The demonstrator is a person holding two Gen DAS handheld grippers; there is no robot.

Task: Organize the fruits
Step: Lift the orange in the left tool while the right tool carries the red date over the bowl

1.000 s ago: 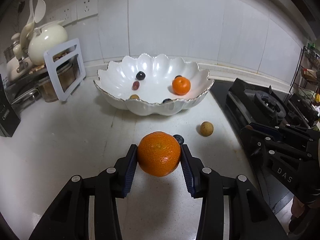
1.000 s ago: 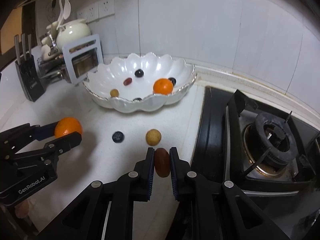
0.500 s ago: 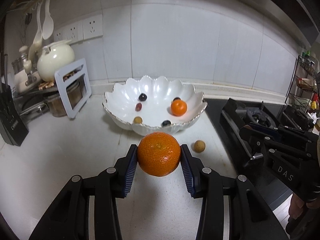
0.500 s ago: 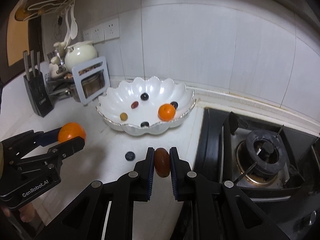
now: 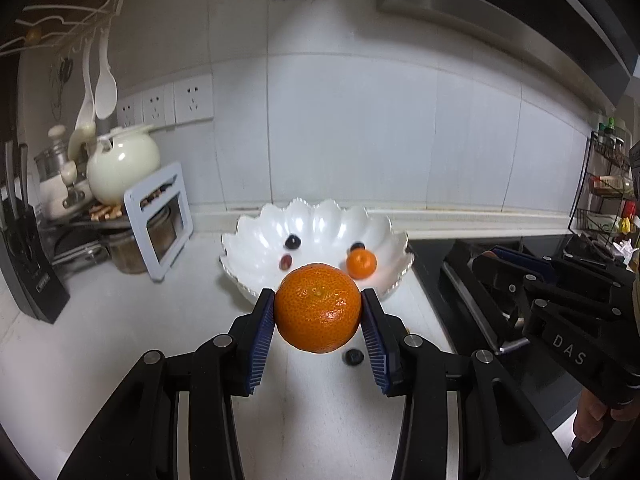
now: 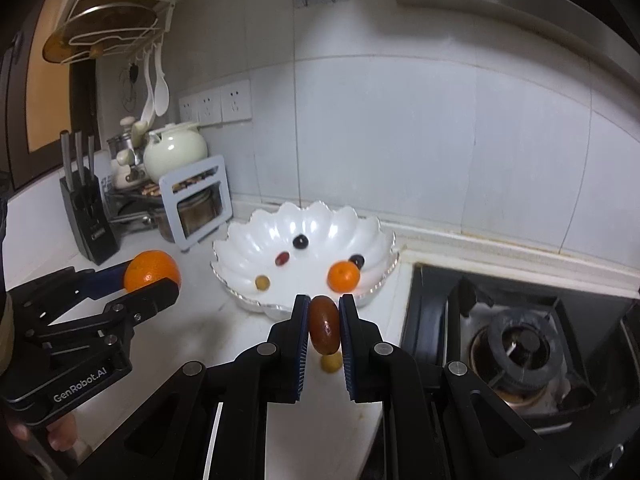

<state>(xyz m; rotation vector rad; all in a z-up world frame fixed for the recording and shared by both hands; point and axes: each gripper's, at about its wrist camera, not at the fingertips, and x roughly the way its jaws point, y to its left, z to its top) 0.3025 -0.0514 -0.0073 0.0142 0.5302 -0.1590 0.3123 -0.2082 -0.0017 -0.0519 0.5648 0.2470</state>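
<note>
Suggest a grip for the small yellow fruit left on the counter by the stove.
Grip the yellow fruit across its middle, coming from above, tongs nearly closed beforehand. It is small, roundish and looks free on the white counter, so any jaw angle works. Both tongs are occupied now: left holds a tangerine, right a brown fruit.

both wrist cams riding up close behind their fingers, tilting down at the counter (image 5: 120,344), both catching the white bowl (image 5: 320,220) (image 6: 308,220)
</note>
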